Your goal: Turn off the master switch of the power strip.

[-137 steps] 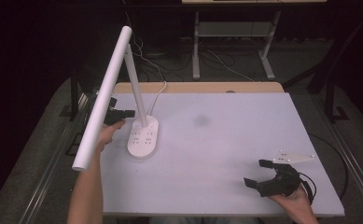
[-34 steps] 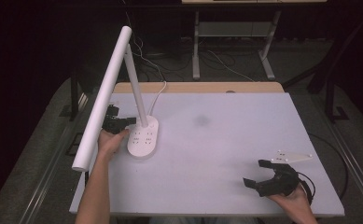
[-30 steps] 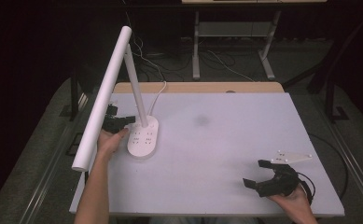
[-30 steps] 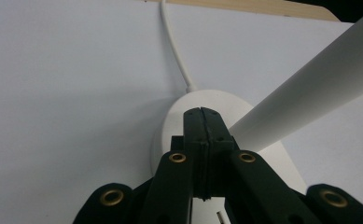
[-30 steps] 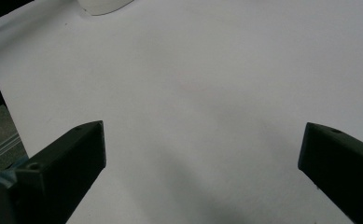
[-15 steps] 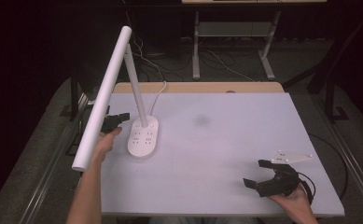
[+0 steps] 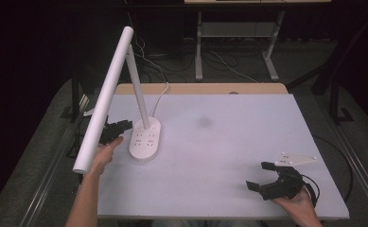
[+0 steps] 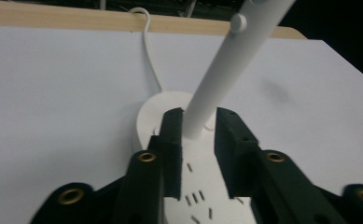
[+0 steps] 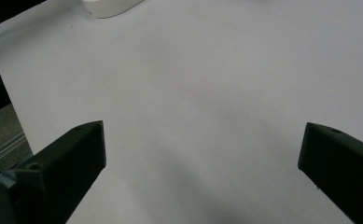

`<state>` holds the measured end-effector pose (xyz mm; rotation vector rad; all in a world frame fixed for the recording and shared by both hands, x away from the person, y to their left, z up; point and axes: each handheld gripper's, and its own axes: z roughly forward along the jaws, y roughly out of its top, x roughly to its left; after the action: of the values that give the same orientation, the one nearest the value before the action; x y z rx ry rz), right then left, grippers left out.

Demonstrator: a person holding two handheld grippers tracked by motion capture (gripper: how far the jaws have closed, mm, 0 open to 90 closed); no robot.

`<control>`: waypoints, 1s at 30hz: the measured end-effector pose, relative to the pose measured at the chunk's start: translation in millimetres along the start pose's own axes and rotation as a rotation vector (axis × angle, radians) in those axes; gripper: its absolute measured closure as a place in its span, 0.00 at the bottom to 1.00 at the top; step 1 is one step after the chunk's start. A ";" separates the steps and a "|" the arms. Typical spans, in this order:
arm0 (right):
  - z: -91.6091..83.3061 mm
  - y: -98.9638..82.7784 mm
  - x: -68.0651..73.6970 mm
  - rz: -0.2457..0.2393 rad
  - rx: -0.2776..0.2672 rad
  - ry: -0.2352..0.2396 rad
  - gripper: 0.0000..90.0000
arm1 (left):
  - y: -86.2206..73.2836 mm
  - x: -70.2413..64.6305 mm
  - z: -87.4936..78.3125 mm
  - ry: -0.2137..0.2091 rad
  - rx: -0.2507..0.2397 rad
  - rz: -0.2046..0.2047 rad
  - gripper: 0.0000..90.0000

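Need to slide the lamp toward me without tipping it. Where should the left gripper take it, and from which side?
Probably low on the lamp's stem, just above the base. The left gripper already has a jaw either side there, coming from the base's left; the long tilted head overhangs that side, so gripping higher risks levering it.

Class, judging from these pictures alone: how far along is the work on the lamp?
Done: the left gripper has reached the lamp, with its jaws either side of the stem's foot, above the base. In hand: closing on the stem; whether the pads touch it is unclear. Left: any move of the lamp. The right gripper rests open on the table.
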<state>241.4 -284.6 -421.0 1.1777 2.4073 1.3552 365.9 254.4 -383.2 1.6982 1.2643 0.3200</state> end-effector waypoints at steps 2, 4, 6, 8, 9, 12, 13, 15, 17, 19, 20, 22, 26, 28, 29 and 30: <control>-0.2 0.0 0.3 0.001 -0.001 0.000 0.00 | -5.4 -2.4 -4.6 -0.004 -0.014 0.003 0.71; -0.3 -0.2 -0.1 0.003 -0.002 0.001 0.00 | -10.8 -3.7 -9.5 -0.008 -0.019 0.008 0.63; -0.5 -0.3 -1.0 0.004 0.000 -0.001 0.00 | -16.5 -4.8 -15.3 -0.031 -0.032 0.006 0.55; -0.6 -0.4 -1.5 0.004 -0.003 -0.004 0.00 | -21.4 -7.0 -21.0 -0.047 -0.045 0.012 0.46; -0.7 -0.3 -1.5 0.004 -0.003 -0.005 0.00 | -23.7 -8.2 -23.2 -0.060 -0.051 0.016 0.41; -0.4 -0.1 -0.7 0.006 -0.001 -0.003 0.00 | -30.0 -12.5 -29.6 -0.094 -0.054 0.028 0.27; -0.1 0.0 -0.4 0.005 0.000 -0.002 0.00 | -32.1 -13.9 -31.8 -0.102 -0.053 0.033 0.22; 0.5 0.0 -0.2 -0.002 0.000 -0.004 0.00 | -36.1 -16.8 -35.0 -0.122 -0.058 0.032 0.15; 0.8 0.1 -0.1 -0.003 0.000 -0.004 0.00 | -40.1 -20.0 -37.3 -0.143 -0.070 0.037 0.11; 0.6 0.2 0.2 0.000 0.000 -0.004 0.00 | -43.7 -24.5 -39.0 -0.156 -0.071 0.045 0.04; 0.7 0.1 0.1 -0.004 -0.002 -0.004 0.00 | -45.3 -27.1 -39.3 -0.152 -0.060 0.054 0.02; 0.5 0.0 0.0 -0.004 -0.001 -0.004 0.00 | -48.9 -32.6 -39.4 -0.162 -0.046 0.075 0.00; 0.0 0.1 0.1 0.000 -0.002 -0.004 0.00 | -56.4 -43.0 -40.0 -0.203 -0.046 0.099 0.00; -0.3 0.1 0.1 0.000 -0.004 -0.003 0.00 | -59.7 -47.4 -39.9 -0.212 -0.043 0.113 0.00; -0.6 0.2 0.2 0.003 -0.004 -0.003 0.00 | -61.7 -49.8 -39.7 -0.219 -0.044 0.107 0.00; -0.7 0.2 0.2 0.003 -0.005 -0.003 0.00 | -63.3 -51.6 -39.4 -0.219 -0.040 0.115 0.00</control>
<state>241.0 -284.9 -420.4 1.1818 2.4000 1.3587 279.3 231.8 -397.9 1.7241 0.9967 0.2187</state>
